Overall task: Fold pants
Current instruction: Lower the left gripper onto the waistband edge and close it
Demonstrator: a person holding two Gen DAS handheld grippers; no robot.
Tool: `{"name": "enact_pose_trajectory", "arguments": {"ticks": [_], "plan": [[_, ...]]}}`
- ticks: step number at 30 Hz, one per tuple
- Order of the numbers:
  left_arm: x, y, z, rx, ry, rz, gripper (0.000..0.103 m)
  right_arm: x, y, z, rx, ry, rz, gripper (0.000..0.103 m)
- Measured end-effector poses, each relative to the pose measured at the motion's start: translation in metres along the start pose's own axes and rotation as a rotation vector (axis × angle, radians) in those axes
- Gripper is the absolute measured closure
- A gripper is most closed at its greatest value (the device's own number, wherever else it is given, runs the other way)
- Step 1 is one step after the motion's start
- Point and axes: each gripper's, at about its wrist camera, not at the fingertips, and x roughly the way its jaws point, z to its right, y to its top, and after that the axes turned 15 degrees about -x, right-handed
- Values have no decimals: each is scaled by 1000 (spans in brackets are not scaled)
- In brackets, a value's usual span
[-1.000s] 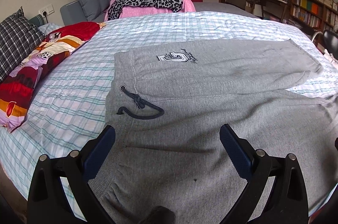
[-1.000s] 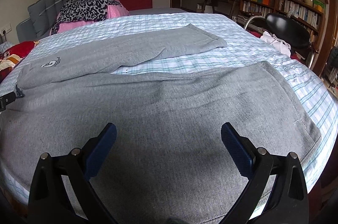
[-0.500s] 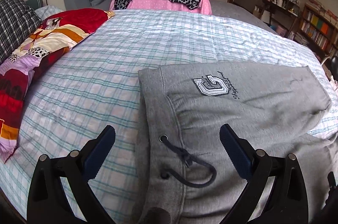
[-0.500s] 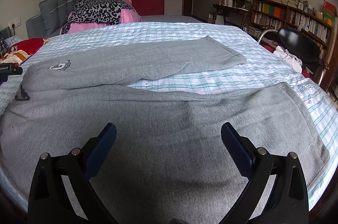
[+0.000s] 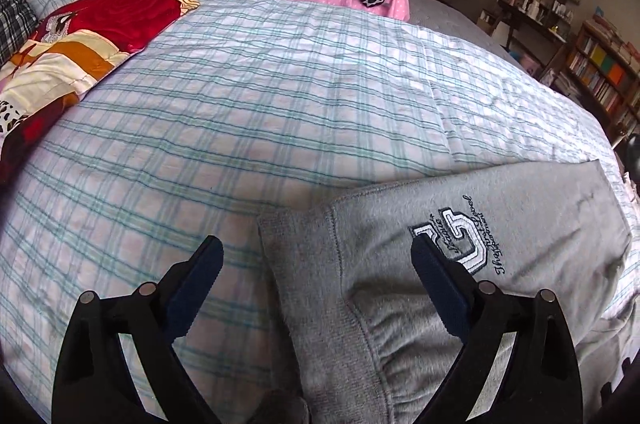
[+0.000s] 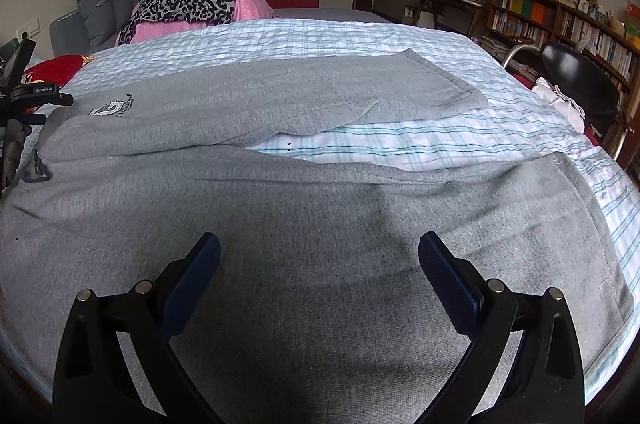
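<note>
Pants (image 5: 460, 264) lie near right on the bed (image 5: 240, 123); left gripper (image 5: 316, 260) spread above the waistband corner, the likely hold. Right gripper (image 6: 320, 260) spread over the near leg; soft, floppy fleece.

Soft, even daylight fills both views, a broad dim shadow pools on the pants (image 6: 320, 264) near the right gripper (image 6: 319, 256), fisheye bending bows the bed (image 5: 240, 103) and blackens corners, and nearby cloth looks slightly smeared.
</note>
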Motion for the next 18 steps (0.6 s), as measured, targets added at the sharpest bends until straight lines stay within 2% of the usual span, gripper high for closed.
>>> {"name": "enact_pose_trajectory", "arguments": {"ticks": [3, 7, 11, 16, 18], "plan": [[8, 6, 9, 41, -1, 11, 11, 5, 0, 0, -3, 12, -12, 3], [25, 8, 15, 77, -6, -35, 11, 8, 0, -1, -3, 21, -18, 3], [44, 5, 11, 67, 8, -85, 19, 10, -1, 0, 0, 33, -22, 3], [47, 1, 11, 97, 14, -70, 20, 13, 0, 2, 8, 53, -33, 3], [44, -2, 12, 118, 16, -45, 29, 14, 1, 4, 15, 68, -43, 3]]}}
